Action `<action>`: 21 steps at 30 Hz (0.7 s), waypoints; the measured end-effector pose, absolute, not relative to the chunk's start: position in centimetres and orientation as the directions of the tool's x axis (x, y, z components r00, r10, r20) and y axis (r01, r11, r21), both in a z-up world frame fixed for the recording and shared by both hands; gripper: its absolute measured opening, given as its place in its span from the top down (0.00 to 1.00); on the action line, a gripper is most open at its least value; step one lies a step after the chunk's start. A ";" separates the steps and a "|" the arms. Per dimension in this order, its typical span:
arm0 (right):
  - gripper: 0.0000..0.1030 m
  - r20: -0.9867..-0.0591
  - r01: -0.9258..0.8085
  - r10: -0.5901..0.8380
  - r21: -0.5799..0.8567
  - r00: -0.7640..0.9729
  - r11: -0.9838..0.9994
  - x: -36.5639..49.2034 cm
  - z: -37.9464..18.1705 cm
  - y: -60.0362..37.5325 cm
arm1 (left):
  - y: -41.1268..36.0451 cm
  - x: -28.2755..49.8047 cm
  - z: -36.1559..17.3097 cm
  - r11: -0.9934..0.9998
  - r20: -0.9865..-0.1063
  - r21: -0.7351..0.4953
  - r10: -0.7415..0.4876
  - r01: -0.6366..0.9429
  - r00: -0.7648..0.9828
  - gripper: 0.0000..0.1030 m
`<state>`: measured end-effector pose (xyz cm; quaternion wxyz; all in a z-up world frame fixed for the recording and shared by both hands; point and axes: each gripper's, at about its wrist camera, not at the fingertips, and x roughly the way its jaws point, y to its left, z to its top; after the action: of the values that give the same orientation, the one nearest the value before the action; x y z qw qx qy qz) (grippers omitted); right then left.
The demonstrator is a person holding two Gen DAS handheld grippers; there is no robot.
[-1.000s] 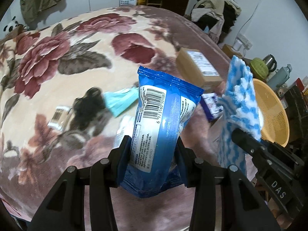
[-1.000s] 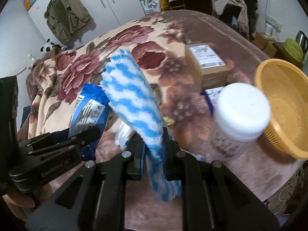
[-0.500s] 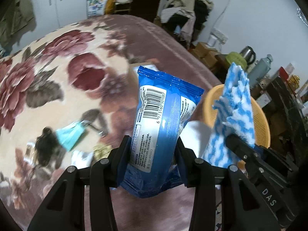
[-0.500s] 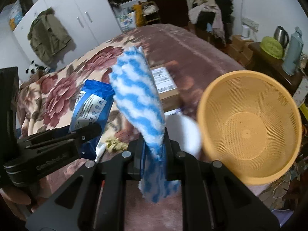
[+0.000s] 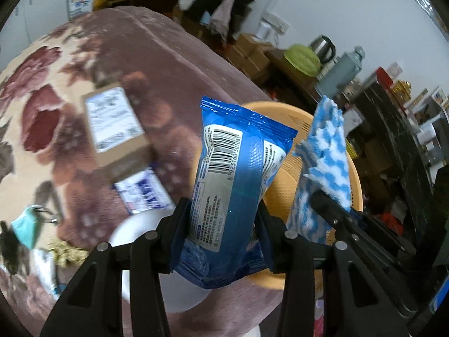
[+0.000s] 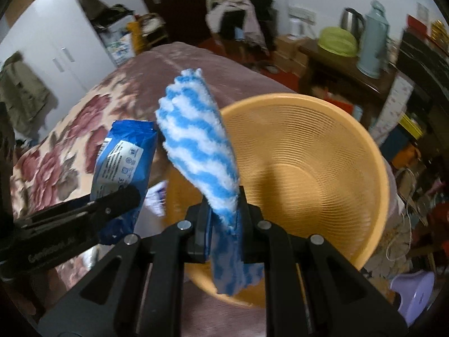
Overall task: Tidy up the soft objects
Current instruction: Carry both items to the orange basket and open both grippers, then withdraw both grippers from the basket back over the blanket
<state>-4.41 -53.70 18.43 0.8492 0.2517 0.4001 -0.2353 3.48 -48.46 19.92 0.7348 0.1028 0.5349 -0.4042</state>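
My left gripper [image 5: 221, 219] is shut on a blue wipes pack [image 5: 235, 179], held upright in the air just left of an orange mesh basket [image 5: 286, 174]. The pack also shows in the right wrist view [image 6: 123, 163]. My right gripper [image 6: 223, 213] is shut on a blue-and-white striped fluffy cloth [image 6: 199, 146], held upright over the near rim of the basket [image 6: 308, 168]. The cloth also shows in the left wrist view [image 5: 325, 165]. The basket holds nothing that I can see.
On the floral blanket [image 5: 42, 98] lie a cardboard box [image 5: 115, 129], a small printed packet [image 5: 143, 193], a white jar lid [image 5: 134, 230] and a teal mask [image 5: 26, 226]. A side table with a kettle [image 6: 352, 22] and flask [image 6: 373, 39] stands beyond the basket.
Both grippers have swung to the right with their loads, from over the blanket to the basket. The basket now fills the right wrist view below the cloth.
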 end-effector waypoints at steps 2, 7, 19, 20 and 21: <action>0.86 -0.811 0.626 -0.204 0.237 0.549 0.743 -4.7 17.8 -54.9 | -49.8 3.0 19.0 0.645 -0.874 -0.278 -0.477 0.712 0.091 0.54; 0.83 -0.857 0.678 -0.199 0.212 0.474 0.704 -5.2 15.8 -57.1 | -51.1 2.6 17.6 0.637 -0.861 -0.330 -0.505 0.697 0.053 0.21; 0.02 -0.836 0.669 -0.228 0.204 0.498 0.715 -6.1 16.2 -57.5 | -48.0 3.2 20.6 0.681 -0.838 -0.278 -0.516 0.678 0.175 0.00; 0.02 -0.834 0.668 -0.231 0.202 0.501 0.716 -6.1 16.4 -57.3 | -47.5 3.5 20.9 0.688 -0.836 -0.276 -0.516 0.671 0.185 0.00; 0.02 -0.831 0.665 -0.234 0.201 0.504 0.719 -6.1 16.8 -57.0 | -46.8 3.6 21.2 0.698 -0.833 -0.272 -0.515 0.662 0.201 0.00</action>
<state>-6.14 -56.98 16.77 0.8280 0.2581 0.4172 -0.2715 3.64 -46.77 21.21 0.7714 0.0731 0.5040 -0.3816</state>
